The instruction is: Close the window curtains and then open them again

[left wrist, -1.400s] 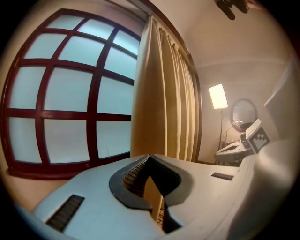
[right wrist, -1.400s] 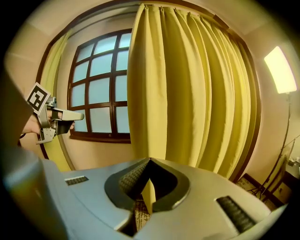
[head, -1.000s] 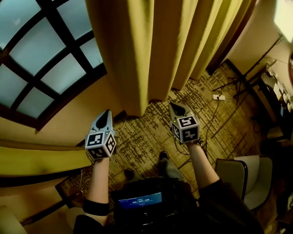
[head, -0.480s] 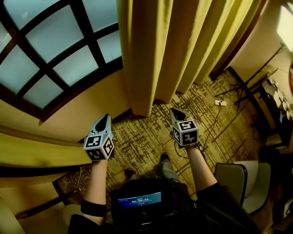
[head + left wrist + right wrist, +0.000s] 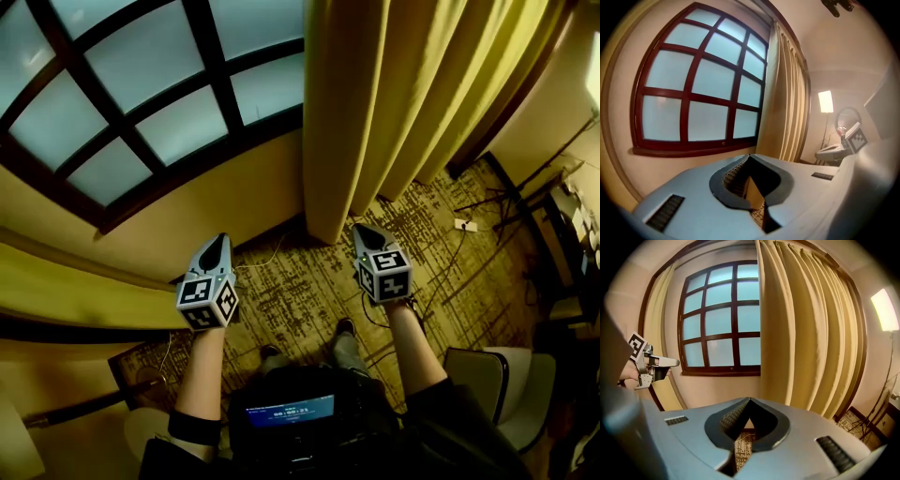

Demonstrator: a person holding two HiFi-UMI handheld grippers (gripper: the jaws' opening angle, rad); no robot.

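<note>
Yellow pleated fabric curtain (image 5: 403, 103) hangs gathered just ahead of your right hand-held gripper (image 5: 362, 231), apart from it. Your left hand-held gripper (image 5: 217, 244) faces the brown-framed paned window (image 5: 159, 103). Both grippers' jaws are closed and empty.

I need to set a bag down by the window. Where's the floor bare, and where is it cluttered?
Bare carpet lies between the left claw and right claw, bordered by the wall under the window and the yellow curtain; a thin cord crosses it. Right of the curtain it is crowded: a power strip, tripod legs, a chair.
</note>
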